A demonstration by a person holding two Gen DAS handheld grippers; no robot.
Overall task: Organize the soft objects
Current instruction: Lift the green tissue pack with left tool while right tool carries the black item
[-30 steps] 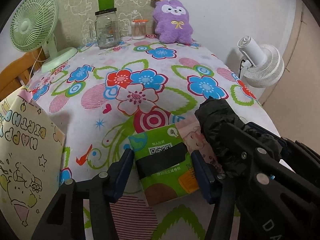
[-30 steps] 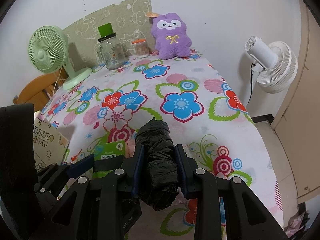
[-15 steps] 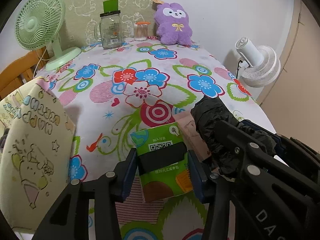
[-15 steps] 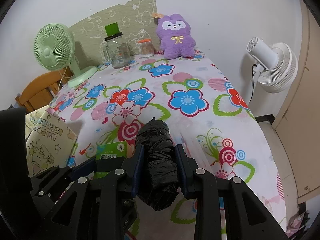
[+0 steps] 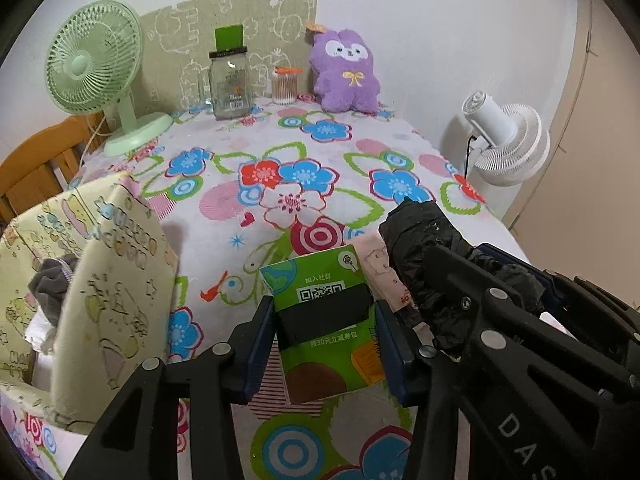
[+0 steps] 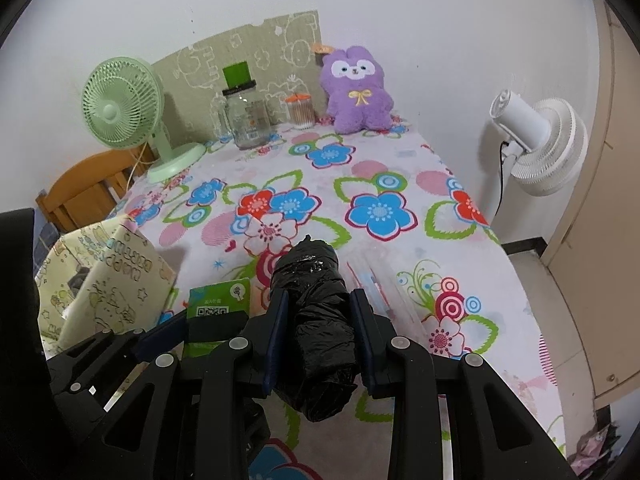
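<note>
Left wrist view looks down the left gripper, whose blue pads pinch a green tissue pack by its two long sides. The pack's long axis runs away from the camera, its end with the square code pointing up the table toward the far wall, and its near end hangs just past the fingers. Those jaws have just been closing, with the pack between them. A pink pack lies flat on the cloth just right of the green one.

Right wrist view shows the right gripper clamped on a black plastic bag roll. The roll's long axis also lies along the fingers, one crumpled end pointing forward and up, the other sticking out below the pads toward the camera. Both held things are above the near part of the flowered tablecloth, side by side, the roll on the right.

At the near left edge stands a yellow gift bag with its mouth open and grey cloth inside. The middle of the table is bare cloth. Along the far edge stand a green fan, a glass jar, a small pot of cotton swabs and a purple plush toy. A white fan stands off the right edge, and a wooden chair off the left.
</note>
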